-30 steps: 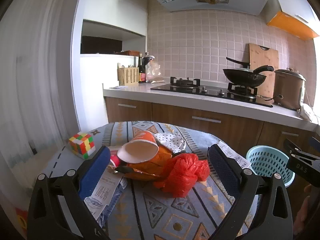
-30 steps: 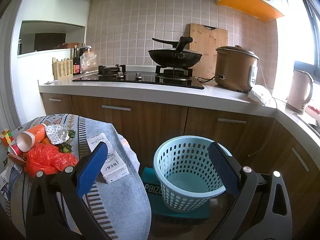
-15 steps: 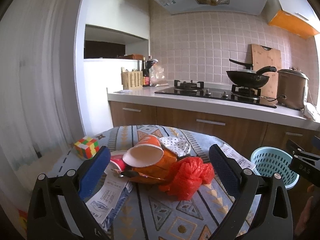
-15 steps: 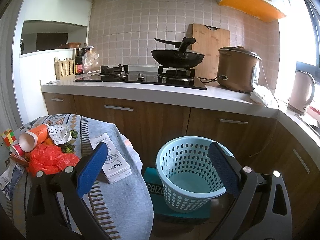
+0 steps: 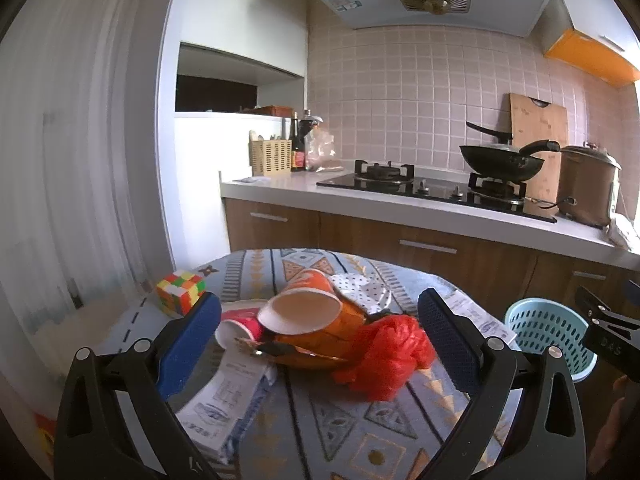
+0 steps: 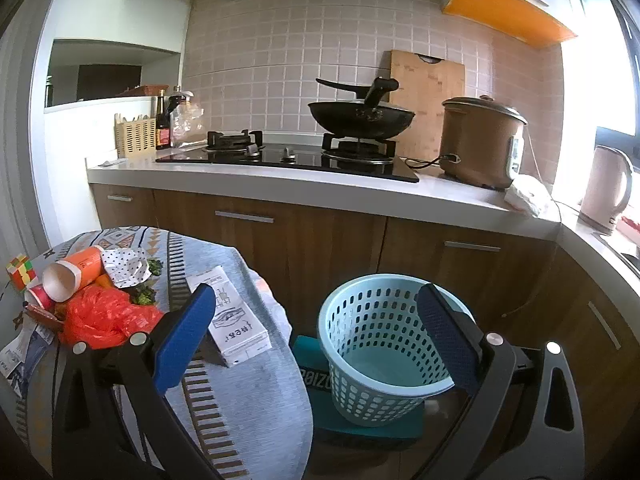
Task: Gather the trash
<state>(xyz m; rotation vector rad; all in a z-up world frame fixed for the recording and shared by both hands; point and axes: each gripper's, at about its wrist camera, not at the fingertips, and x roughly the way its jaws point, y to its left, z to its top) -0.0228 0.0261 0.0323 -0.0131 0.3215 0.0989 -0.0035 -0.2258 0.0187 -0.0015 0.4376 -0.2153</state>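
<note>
A pile of trash lies on the round table (image 5: 360,440): an orange paper cup (image 5: 308,308) on its side, a red cup (image 5: 240,326), a crumpled red plastic bag (image 5: 388,354), a dotted paper wad (image 5: 360,290) and paper slips (image 5: 224,396). My left gripper (image 5: 320,340) is open and empty, hovering just in front of the pile. My right gripper (image 6: 320,332) is open and empty, above the table edge, facing a light-blue basket (image 6: 384,344) on the floor. The pile also shows in the right wrist view (image 6: 96,312).
A Rubik's cube (image 5: 180,292) sits at the table's left. A white carton (image 6: 236,316) lies near the table's right edge. The basket (image 5: 548,336) stands on a teal box (image 6: 316,376) before wooden cabinets (image 6: 320,240). A stove with a wok (image 6: 360,116) is on the counter.
The left gripper has pulled back and risen slightly, so the pile sits lower and farther. The right gripper has shifted a little; both stay open.
</note>
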